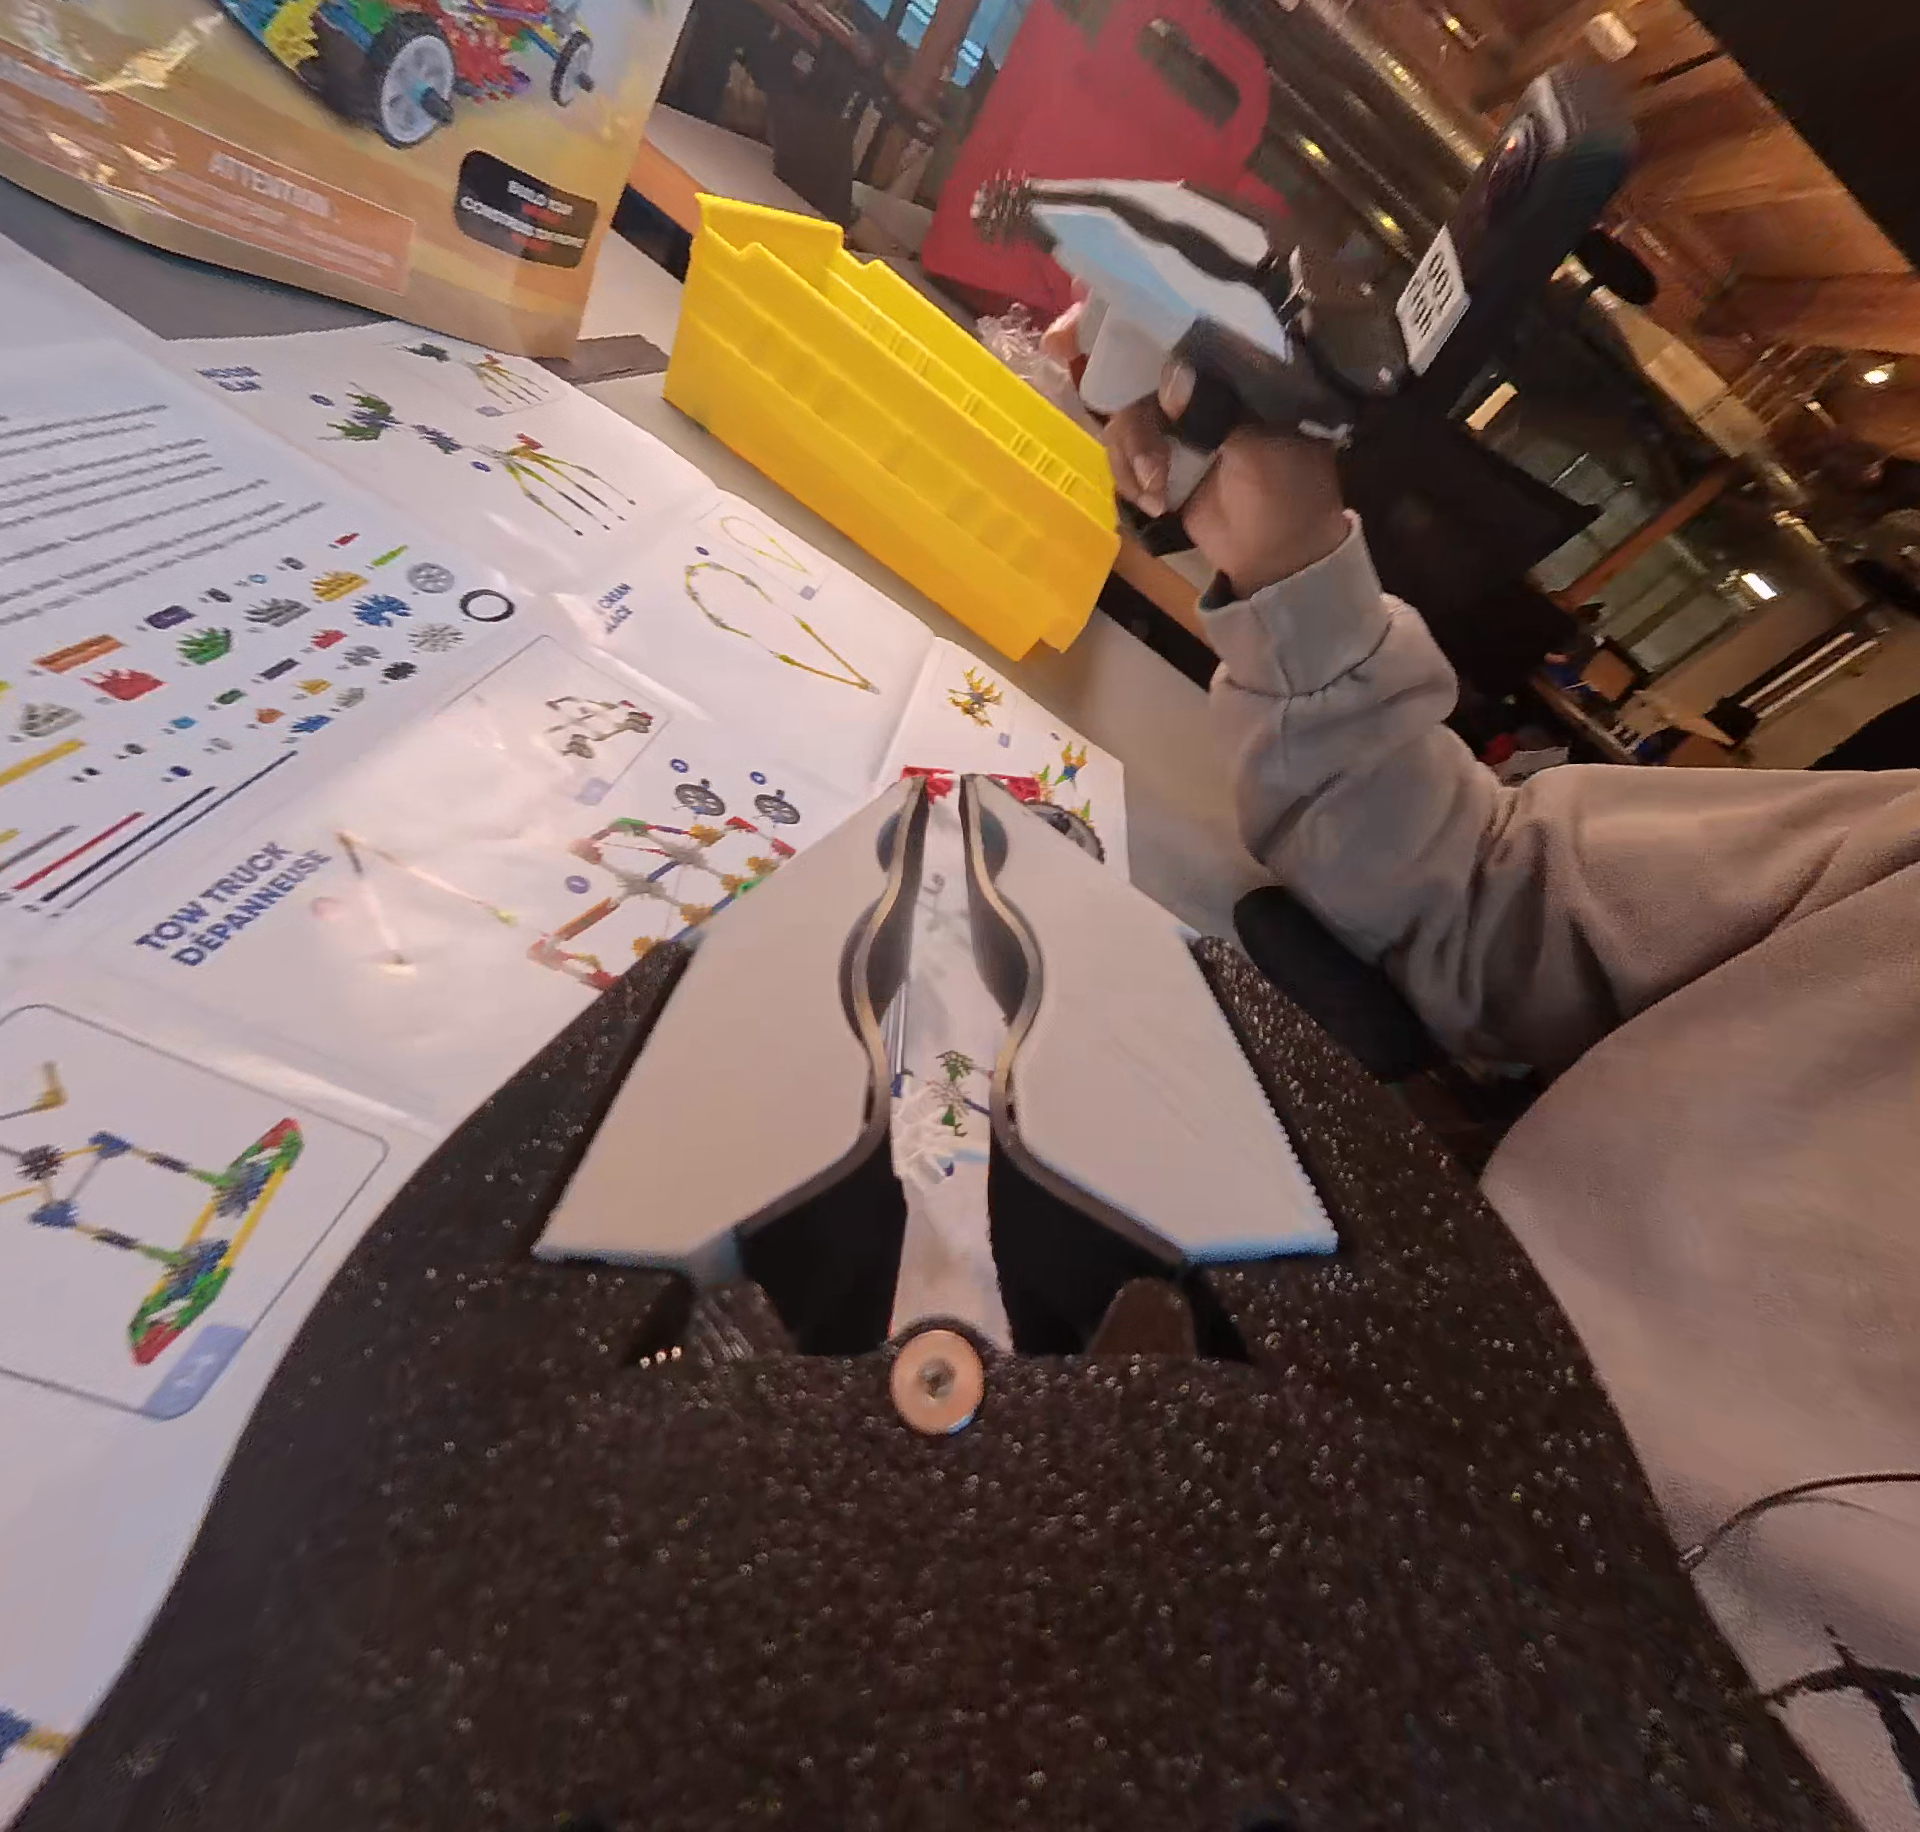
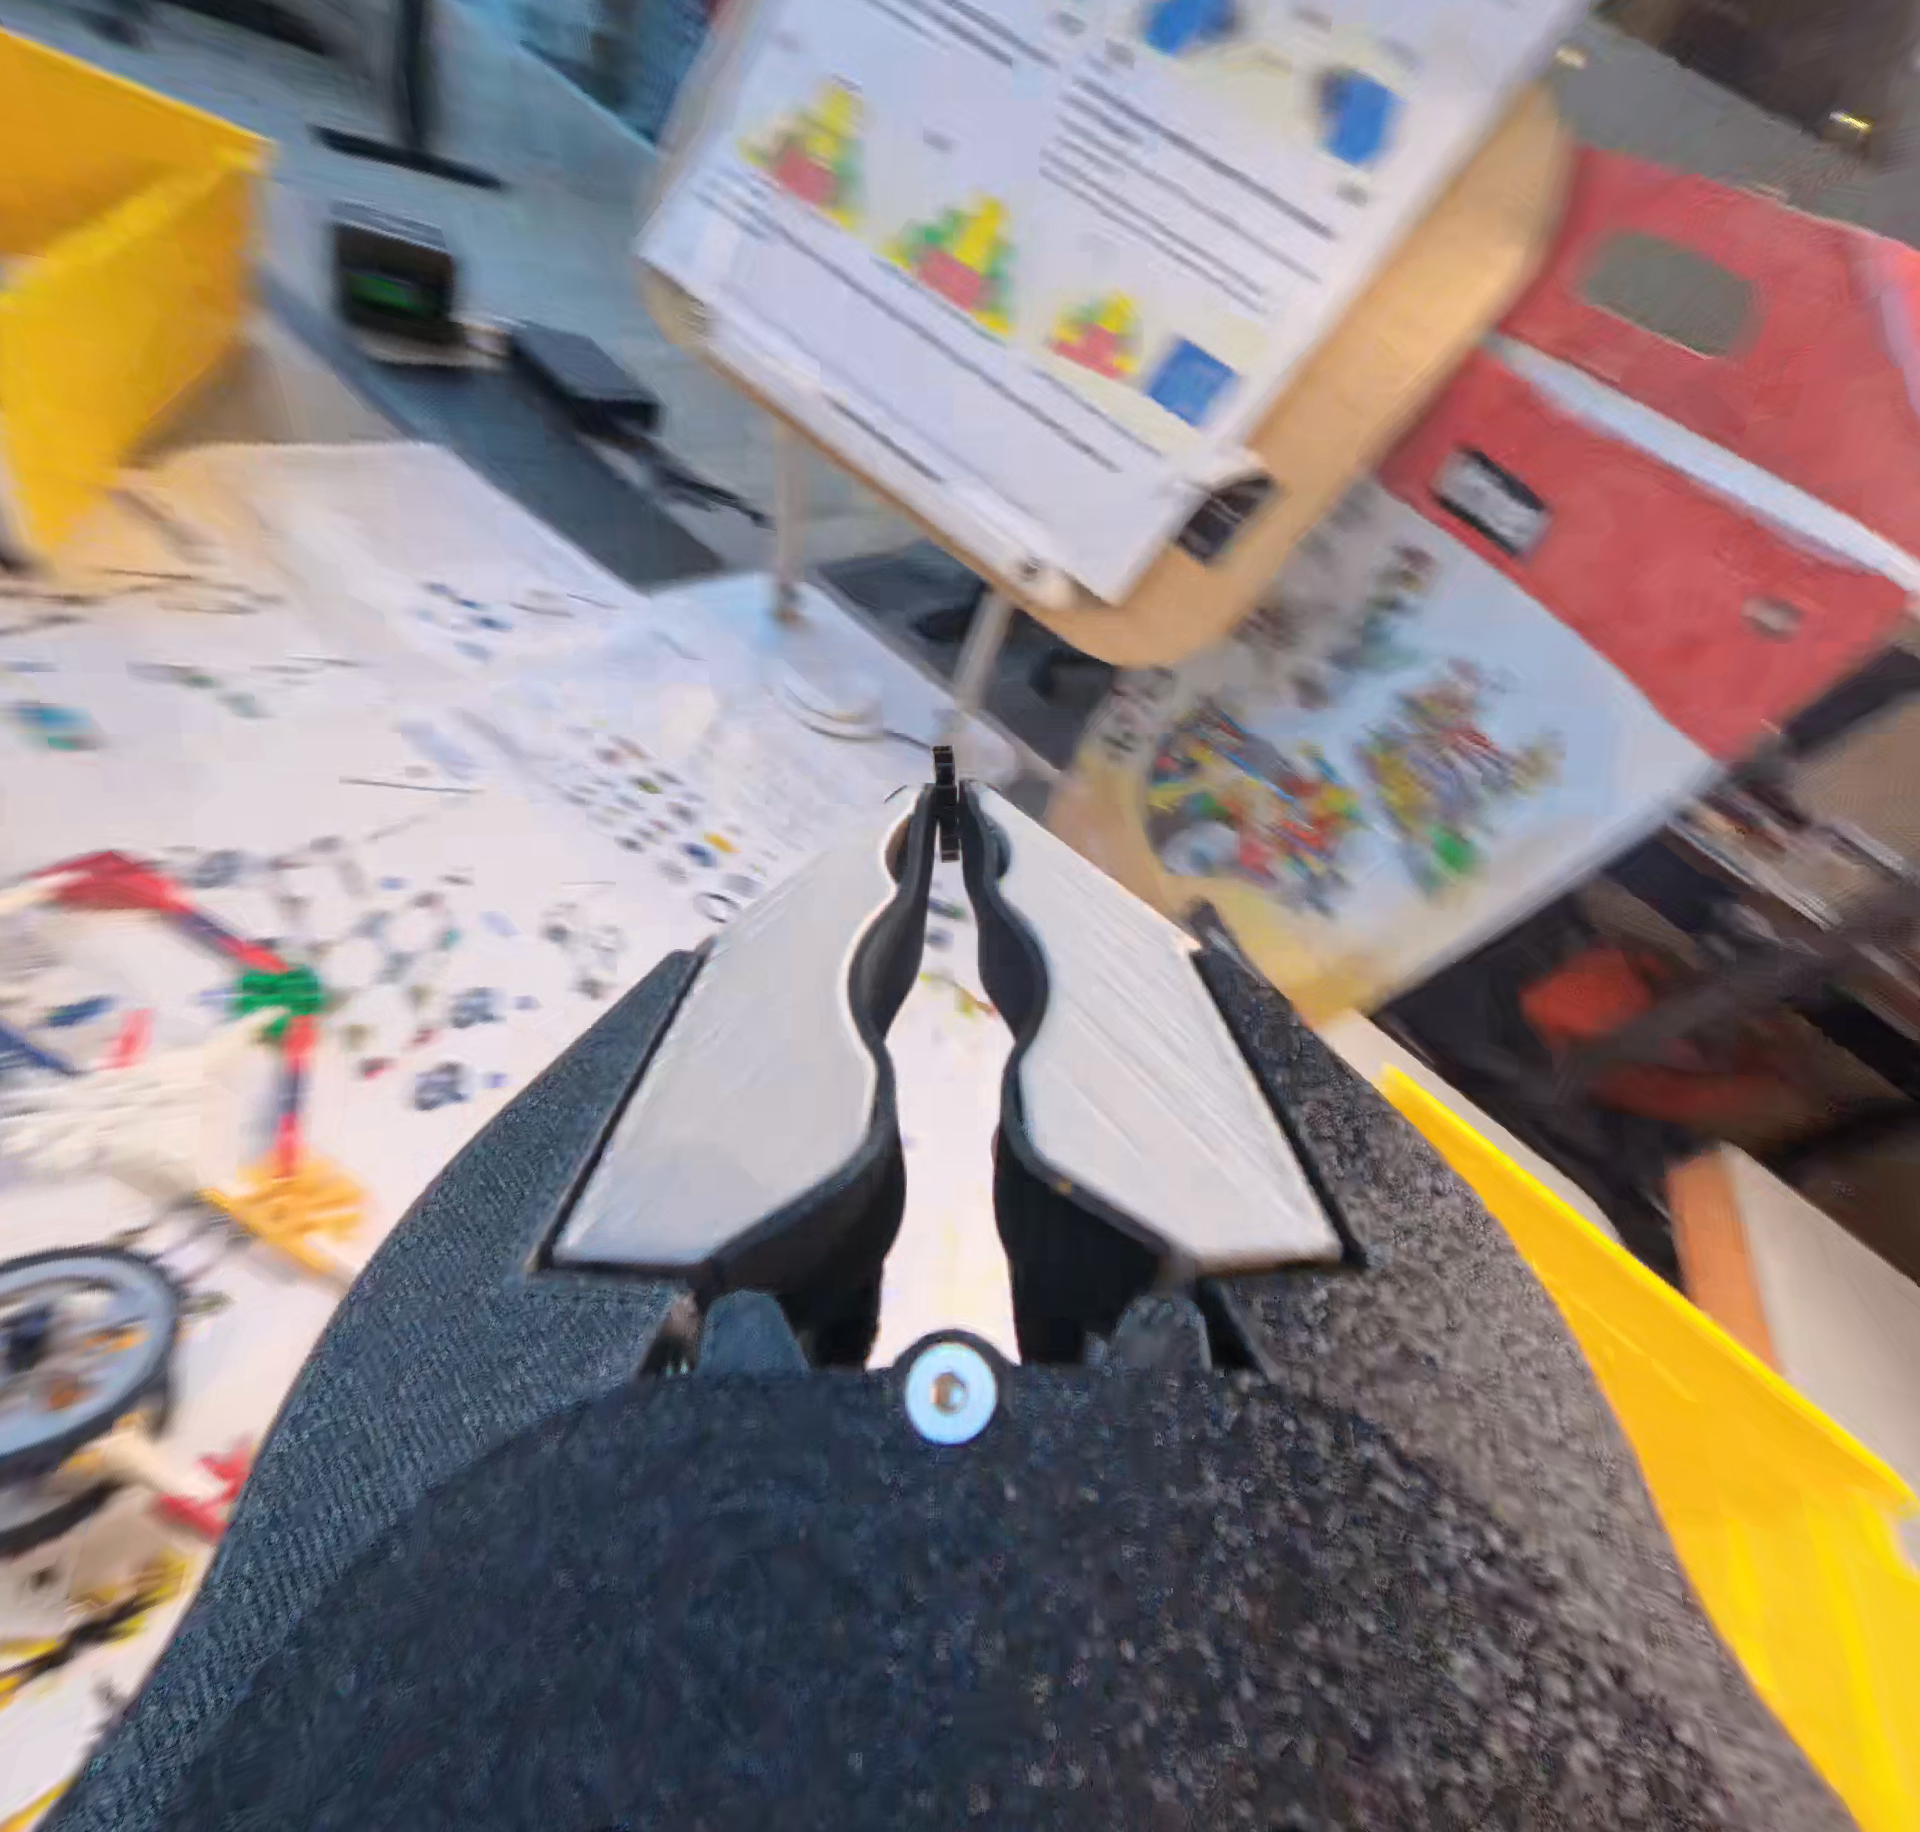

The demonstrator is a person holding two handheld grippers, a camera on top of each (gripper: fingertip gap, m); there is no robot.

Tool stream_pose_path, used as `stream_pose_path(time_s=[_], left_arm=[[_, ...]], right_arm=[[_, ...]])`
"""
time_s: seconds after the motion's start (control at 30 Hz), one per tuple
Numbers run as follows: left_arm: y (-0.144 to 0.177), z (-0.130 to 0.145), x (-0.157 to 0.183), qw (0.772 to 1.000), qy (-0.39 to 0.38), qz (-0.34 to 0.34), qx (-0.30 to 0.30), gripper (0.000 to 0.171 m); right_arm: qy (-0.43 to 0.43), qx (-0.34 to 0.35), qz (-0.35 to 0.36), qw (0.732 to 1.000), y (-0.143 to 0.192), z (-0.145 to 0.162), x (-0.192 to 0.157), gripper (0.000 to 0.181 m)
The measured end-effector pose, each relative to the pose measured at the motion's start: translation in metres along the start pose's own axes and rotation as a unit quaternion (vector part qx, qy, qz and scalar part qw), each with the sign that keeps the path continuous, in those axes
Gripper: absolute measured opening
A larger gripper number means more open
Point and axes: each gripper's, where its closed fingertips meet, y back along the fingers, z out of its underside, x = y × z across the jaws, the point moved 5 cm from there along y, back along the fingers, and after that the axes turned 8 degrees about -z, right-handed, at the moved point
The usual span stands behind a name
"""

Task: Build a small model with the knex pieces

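My left gripper (image 1: 942,795) hovers low over a large printed instruction sheet (image 1: 364,691) on the table. Its jaws are closed to a thin slit and I see nothing held between them. My right gripper (image 2: 945,816) is shut on a small black toothed connector piece (image 2: 944,790) that sticks out past its tips. It also shows in the left wrist view (image 1: 1023,208), raised above the yellow bin (image 1: 883,432), with the dark spiky piece (image 1: 997,201) at its tips. A hand in a grey sleeve (image 1: 1351,743) holds it.
A toy construction-set box (image 1: 312,120) stands at the back left and a red box (image 1: 1091,120) behind the bin. The right wrist view is blurred. It shows a partly built model with a wheel (image 2: 73,1346), a sheet on a stand (image 2: 1039,224) and yellow bins (image 2: 104,276). The left gripper's tips are roughly 25 centimetres from the right gripper's.
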Motion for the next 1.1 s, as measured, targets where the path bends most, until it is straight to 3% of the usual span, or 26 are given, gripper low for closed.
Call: stream_pose_path(time_s=[0.1, 0.17, 0.23, 0.27, 0.33, 0.4, 0.5, 0.6, 0.67, 0.83, 1.1], left_arm=[[-0.002, 0.008, -0.011, 0.998, -0.033, -0.050, -0.028, 0.009], [-0.005, 0.015, -0.019, 0.993, -0.062, -0.088, -0.053, 0.012], [-0.008, 0.021, -0.024, 0.986, -0.091, -0.118, -0.077, 0.014], [-0.010, 0.025, -0.026, 0.982, -0.104, -0.130, -0.088, 0.014], [-0.013, 0.033, -0.029, 0.973, -0.132, -0.151, -0.116, 0.016], [-0.017, 0.040, -0.032, 0.962, -0.161, -0.172, -0.142, 0.016], [-0.024, 0.054, -0.037, 0.945, -0.185, -0.188, -0.192, 0.020], [-0.030, 0.070, -0.043, 0.922, -0.208, -0.205, -0.253, 0.019], [-0.034, 0.073, -0.036, 0.926, -0.205, -0.176, -0.263, 0.014], [-0.036, 0.081, -0.022, 0.920, -0.224, -0.135, -0.291, 0.011], [-0.040, 0.085, -0.016, 0.926, -0.218, -0.108, -0.290, 0.009]], right_arm=[[-0.055, -0.115, 0.181, 0.975, 0.044, 0.051, 0.079, 0.002], [-0.095, -0.208, 0.247, 0.942, 0.071, 0.098, 0.111, 0.004], [-0.124, -0.259, 0.284, 0.915, 0.088, 0.132, 0.127, 0.021], [-0.130, -0.262, 0.293, 0.910, 0.093, 0.138, 0.131, 0.028], [-0.096, -0.220, 0.292, 0.926, 0.087, 0.116, 0.127, 0.031], [-0.044, -0.160, 0.252, 0.953, 0.066, 0.075, 0.106, 0.030], [-0.026, -0.084, 0.078, 0.993, 0.009, 0.028, 0.035, 0.023], [-0.062, -0.081, -0.132, 0.986, -0.046, 0.023, -0.053, 0.020], [-0.061, -0.110, -0.225, 0.966, -0.073, 0.035, -0.097, 0.016], [-0.019, -0.181, -0.345, 0.921, -0.103, 0.062, -0.151, 0.016], [-0.007, -0.205, -0.397, 0.895, -0.118, 0.071, -0.173, 0.016]])
